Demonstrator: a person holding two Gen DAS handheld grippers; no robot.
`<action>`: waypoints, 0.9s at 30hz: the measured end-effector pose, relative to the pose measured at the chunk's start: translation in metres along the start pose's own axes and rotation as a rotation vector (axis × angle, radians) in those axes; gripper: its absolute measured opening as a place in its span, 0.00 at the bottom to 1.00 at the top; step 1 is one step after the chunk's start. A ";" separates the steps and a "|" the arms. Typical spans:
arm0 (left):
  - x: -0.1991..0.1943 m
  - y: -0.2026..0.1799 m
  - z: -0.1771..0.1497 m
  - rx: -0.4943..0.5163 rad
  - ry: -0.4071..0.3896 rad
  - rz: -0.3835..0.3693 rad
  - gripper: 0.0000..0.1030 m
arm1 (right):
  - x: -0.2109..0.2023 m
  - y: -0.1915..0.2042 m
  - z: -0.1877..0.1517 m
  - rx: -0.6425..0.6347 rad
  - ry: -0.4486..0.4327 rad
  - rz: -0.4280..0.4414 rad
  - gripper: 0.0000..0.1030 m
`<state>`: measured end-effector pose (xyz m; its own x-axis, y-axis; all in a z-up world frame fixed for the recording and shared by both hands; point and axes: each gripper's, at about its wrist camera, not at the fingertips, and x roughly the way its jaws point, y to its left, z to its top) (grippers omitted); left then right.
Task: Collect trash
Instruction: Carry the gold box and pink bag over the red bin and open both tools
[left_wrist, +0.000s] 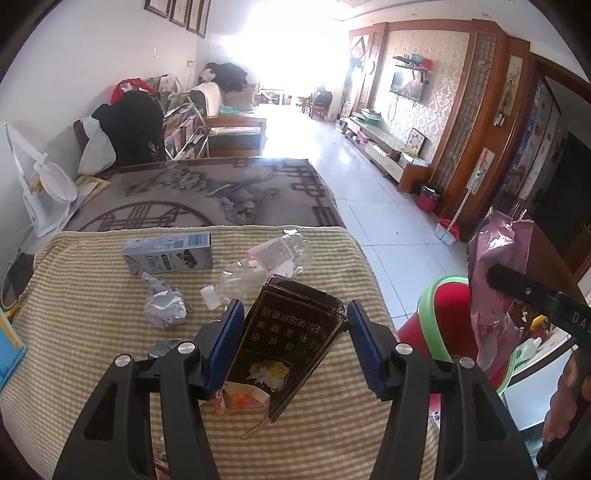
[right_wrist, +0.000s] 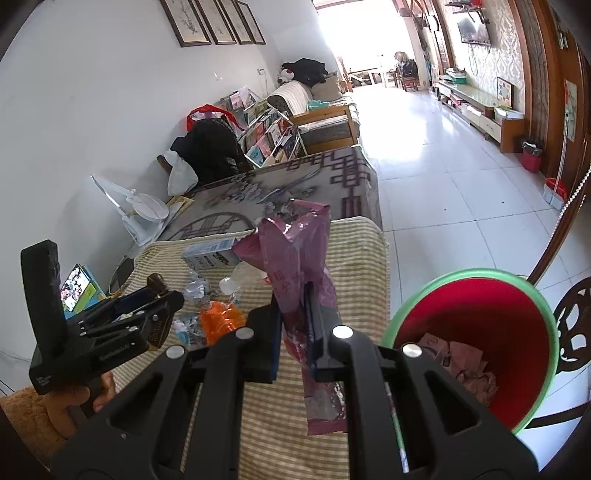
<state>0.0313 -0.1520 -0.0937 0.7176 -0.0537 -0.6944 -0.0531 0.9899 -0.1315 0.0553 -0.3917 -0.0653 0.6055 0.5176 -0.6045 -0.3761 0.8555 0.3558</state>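
The red bin (right_wrist: 476, 350), green-rimmed and already holding some crumpled paper, stood on the floor just off the right edge of the striped cloth (left_wrist: 92, 314) covering the table, and everything here turned on it. The right gripper (right_wrist: 295, 332) was clamped on a pink plastic bag (right_wrist: 299, 258), whose long axis ran upright between the pads, its top flaring above them and its tail hanging below. That bag sat just left of the bin's rim, so the right hand was plainly the nearer one; a short swing rightward and a release should, in my judgement, drop it inside.

The left gripper (left_wrist: 291, 343) carried a dark cigarette pack (left_wrist: 284, 343) tilted between its blue pads (left_wrist: 225, 347). One pad pressed the pack's left face while a gap showed at the other near the top, so I could not tell whether the grip was firm. From that gripper the bin lay to the right and slightly lower, farther off than it was from the bag.

Further from the bin, on the cloth, lay a crushed clear bottle (left_wrist: 266, 266), a foil ball (left_wrist: 164, 306), a pale blue carton (left_wrist: 170, 253) and an orange wrapper (right_wrist: 221, 321), all uncollected
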 end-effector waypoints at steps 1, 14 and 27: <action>0.000 -0.003 0.001 0.004 0.000 0.001 0.53 | -0.001 -0.003 0.000 0.004 -0.002 0.001 0.11; 0.005 -0.065 0.001 0.081 -0.009 -0.067 0.53 | -0.018 -0.048 -0.006 0.055 -0.008 -0.032 0.11; 0.031 -0.138 -0.003 0.173 0.050 -0.240 0.53 | -0.043 -0.121 -0.013 0.162 -0.022 -0.173 0.11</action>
<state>0.0588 -0.2910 -0.0988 0.6598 -0.2911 -0.6928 0.2361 0.9555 -0.1766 0.0656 -0.5173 -0.0914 0.6668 0.3621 -0.6514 -0.1493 0.9212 0.3592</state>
